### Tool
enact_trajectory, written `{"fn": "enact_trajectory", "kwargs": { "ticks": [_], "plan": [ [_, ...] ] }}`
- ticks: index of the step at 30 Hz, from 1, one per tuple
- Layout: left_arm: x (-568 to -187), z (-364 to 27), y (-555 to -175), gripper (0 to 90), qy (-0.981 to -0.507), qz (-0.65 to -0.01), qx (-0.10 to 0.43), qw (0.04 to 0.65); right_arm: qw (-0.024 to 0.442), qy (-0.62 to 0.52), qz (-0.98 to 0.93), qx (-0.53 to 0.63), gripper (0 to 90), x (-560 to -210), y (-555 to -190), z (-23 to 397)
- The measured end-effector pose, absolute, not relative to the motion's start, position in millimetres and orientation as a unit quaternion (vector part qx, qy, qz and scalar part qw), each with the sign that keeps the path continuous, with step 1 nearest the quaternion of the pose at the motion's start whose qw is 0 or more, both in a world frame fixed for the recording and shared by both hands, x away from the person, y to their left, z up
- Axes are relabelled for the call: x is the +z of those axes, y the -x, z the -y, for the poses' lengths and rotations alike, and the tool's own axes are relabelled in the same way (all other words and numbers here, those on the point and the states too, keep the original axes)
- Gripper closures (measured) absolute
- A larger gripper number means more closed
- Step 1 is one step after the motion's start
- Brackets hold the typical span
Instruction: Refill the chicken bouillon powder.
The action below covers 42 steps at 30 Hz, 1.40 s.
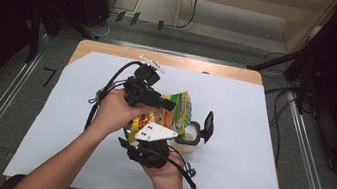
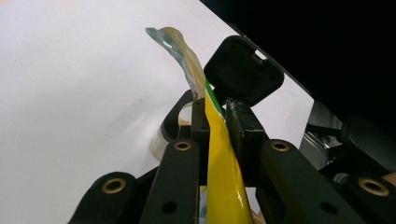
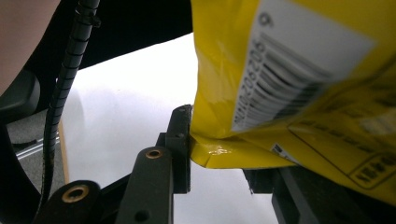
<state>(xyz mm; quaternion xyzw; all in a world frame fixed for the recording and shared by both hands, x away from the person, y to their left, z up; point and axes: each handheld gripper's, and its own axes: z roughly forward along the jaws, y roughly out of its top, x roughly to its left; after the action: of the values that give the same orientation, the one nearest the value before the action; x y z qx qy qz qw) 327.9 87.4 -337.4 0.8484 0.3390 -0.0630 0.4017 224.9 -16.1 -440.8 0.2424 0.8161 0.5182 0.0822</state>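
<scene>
Both tongs (image 1: 167,105) (image 1: 135,137) pinch a glossy, crinkled yellow packet (image 1: 174,113) over a round container (image 1: 191,136).

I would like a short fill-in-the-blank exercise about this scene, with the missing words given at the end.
1. Both grippers hold one snack bag whose main colour is ____.
2. The left gripper has its jaws closed on the bag's thin ____ edge.
3. Below the bag stands a clear jar whose hinged black ____ is flipped open.
4. The right gripper view shows a printed ____ on a white patch of the bag, and the right gripper grips that bag.

Missing words: yellow; top; lid; barcode
</scene>
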Motion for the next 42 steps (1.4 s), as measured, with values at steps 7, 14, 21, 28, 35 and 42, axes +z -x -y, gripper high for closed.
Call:
{"fn": "enact_trajectory", "kwargs": {
  "ticks": [7,14,21,28,35,42],
  "plan": [
    [-337.2,-86.4,-326.9,82.2,-0.849,-0.339,-0.061,0.402,0.082,-0.244,-0.816,0.519,68.7,-441.2,-224.4,16.7],
    [-336.1,-85.9,-325.5,82.1,-0.847,-0.339,-0.059,0.404,0.083,-0.243,-0.814,0.521,68.8,-440.7,-223.9,16.4],
    [-335.9,-83.8,-323.7,82.1,-0.850,-0.335,-0.056,0.403,0.088,-0.247,-0.810,0.525,68.9,-442.6,-223.3,16.6],
    [-334.7,-83.5,-322.8,81.9,-0.848,-0.337,-0.057,0.405,0.087,-0.247,-0.810,0.525,69.0,-441.6,-223.0,16.9],
    [-335.2,-82.3,-322.3,81.8,-0.848,-0.336,-0.058,0.406,0.087,-0.249,-0.809,0.525,69.2,-443.2,-223.6,17.1],
    [-336.0,-84.0,-324.1,81.8,-0.845,-0.338,-0.070,0.408,0.091,-0.247,-0.810,0.525,69.2,-443.6,-224.1,16.8]
  ]
}}
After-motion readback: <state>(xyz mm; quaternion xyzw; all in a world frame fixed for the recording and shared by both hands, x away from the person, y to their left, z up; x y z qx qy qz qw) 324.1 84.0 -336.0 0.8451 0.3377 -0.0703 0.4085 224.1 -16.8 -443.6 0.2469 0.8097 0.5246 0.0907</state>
